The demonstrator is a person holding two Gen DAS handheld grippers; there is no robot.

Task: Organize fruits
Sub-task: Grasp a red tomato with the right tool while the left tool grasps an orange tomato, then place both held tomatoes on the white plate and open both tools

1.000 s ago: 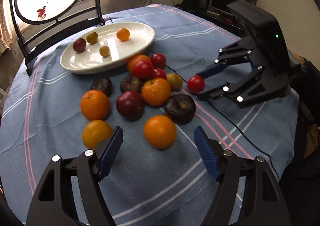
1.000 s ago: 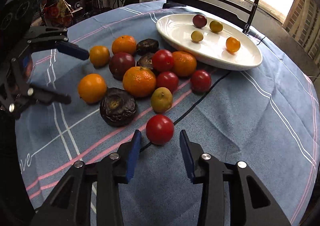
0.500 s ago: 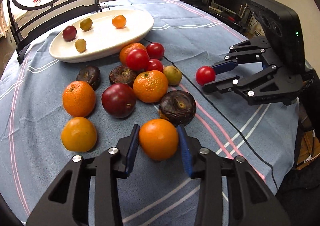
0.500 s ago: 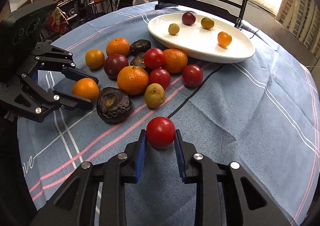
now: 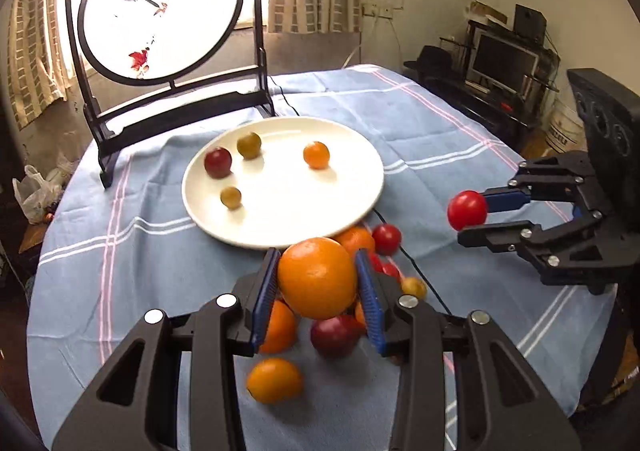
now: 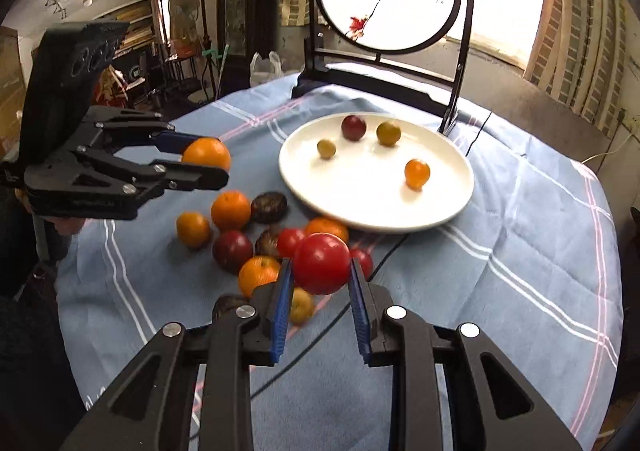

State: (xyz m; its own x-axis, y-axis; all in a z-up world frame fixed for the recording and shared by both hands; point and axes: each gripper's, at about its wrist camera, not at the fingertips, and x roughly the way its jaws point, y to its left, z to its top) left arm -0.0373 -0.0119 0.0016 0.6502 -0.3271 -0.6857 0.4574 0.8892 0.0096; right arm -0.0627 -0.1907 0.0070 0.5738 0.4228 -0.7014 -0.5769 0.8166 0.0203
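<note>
My left gripper [image 5: 318, 283] clamps an orange [image 5: 317, 277]; my right gripper [image 6: 320, 283] clamps a tomato [image 6: 322, 263]. Plate [image 5: 360, 187] far. No legible writing.

Right tool [image 6: 322, 305] clamps red tomato [image 6: 321, 263] above tablecloth [image 6: 500, 259].

The left gripper [image 5: 317, 283] now clamps the round orange fruit [image 5: 317, 278] aloft; the right gripper [image 6: 321, 283] lifts the round red tomato [image 6: 322, 263].
</note>
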